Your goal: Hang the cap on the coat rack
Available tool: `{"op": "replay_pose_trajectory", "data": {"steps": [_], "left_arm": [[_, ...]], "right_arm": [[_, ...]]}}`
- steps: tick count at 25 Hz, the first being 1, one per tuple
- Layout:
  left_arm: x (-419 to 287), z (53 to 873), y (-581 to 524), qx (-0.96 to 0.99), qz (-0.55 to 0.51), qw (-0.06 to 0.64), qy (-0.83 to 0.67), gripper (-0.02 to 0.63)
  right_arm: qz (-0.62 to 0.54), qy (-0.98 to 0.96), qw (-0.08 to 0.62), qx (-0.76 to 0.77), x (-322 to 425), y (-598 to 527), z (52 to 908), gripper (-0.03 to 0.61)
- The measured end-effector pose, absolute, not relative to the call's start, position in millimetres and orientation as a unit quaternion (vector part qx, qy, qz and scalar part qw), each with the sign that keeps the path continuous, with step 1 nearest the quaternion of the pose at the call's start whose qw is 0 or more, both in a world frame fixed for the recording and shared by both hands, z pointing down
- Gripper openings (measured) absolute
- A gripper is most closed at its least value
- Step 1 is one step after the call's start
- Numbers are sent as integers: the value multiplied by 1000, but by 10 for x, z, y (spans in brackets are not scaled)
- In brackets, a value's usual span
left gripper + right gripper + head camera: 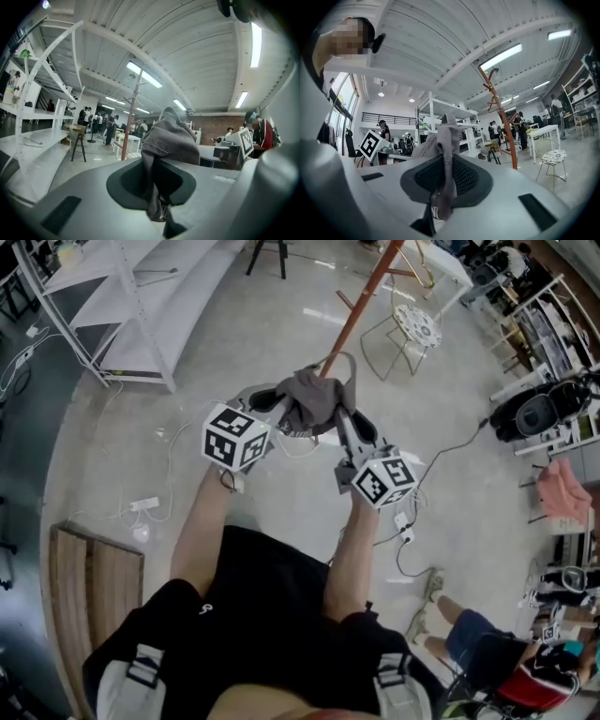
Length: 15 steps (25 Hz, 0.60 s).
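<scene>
Cap (314, 399) pinched, left gripper (158, 197), right gripper (441, 199), whole overhead

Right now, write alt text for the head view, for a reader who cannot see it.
Seen from above, the left gripper and right gripper each pinch one side of a grey cap, with the orange pole of a coat rack rising behind it. White shelving stands at upper left and a wire chair at upper right.
</scene>
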<state>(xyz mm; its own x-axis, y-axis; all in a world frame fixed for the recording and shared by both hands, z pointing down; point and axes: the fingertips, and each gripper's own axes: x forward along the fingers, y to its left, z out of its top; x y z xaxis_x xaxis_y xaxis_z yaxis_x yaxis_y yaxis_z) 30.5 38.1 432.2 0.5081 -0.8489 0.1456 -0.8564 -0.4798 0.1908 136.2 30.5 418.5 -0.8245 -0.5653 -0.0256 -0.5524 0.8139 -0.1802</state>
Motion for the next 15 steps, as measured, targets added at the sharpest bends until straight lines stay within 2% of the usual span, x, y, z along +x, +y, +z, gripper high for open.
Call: {"op": "replay_pose_trajectory", "data": {"steps": [15], "left_arm": [[-237,4609,-1451,885,9,161,-436,21]], "right_arm": [[-106,922,27,-370,831,-1361,4494,37]]}}
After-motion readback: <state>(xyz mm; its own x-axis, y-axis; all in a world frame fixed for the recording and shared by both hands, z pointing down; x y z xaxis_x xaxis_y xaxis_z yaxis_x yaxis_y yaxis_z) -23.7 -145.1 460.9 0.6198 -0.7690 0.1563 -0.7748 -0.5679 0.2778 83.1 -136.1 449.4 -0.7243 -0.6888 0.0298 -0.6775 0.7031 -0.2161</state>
